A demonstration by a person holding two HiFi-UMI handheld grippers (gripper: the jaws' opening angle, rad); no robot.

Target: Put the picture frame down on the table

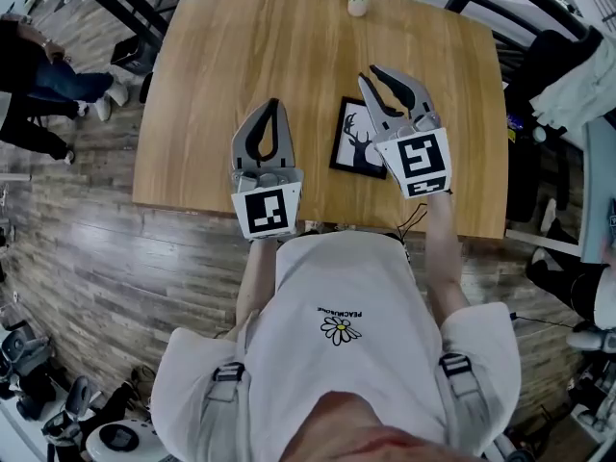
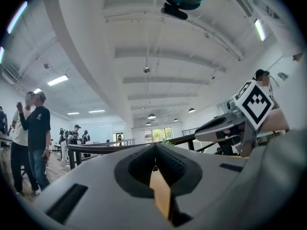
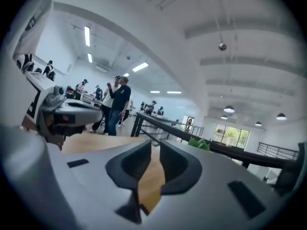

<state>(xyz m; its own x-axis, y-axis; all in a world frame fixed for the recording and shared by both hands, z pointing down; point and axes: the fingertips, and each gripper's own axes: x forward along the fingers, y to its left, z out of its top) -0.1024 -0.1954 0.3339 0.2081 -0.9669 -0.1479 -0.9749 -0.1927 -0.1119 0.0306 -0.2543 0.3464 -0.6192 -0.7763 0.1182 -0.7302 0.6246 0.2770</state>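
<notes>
Picture frame point(image 1: 352, 141), a black rectangular one holding a white print of a black deer's head, lies flat on the surface and is held by neither gripper, so I judge the putting-down done or all but done. Nearest the camera is the person's white T-shirt with a small daisy print point(image 1: 339, 327), both forearms reaching forward from it. Just beyond, the grey left gripper point(image 1: 274, 104) hovers over bare wood to the left of the frame; its jaws are together with nothing between them, which suits an idle hand kept out of the way. The grey right gripper point(image 1: 368, 73) hangs over the frame's right side and covers that edge from above. Its own view shows its jaws slightly apart with only wood in the gap, as a hand that has no hold on the frame would be. Whether it touches the frame I cannot tell. The frame sits near the front edge of the round-cornered light wooden table point(image 1: 289, 46), within easy reach. At the far edge, well apart from it, stands a small white pot with a green plant point(image 1: 358, 6). Beyond the table, to the left, people in dark clothes point(image 1: 38, 75) stand on the plank floor.
</notes>
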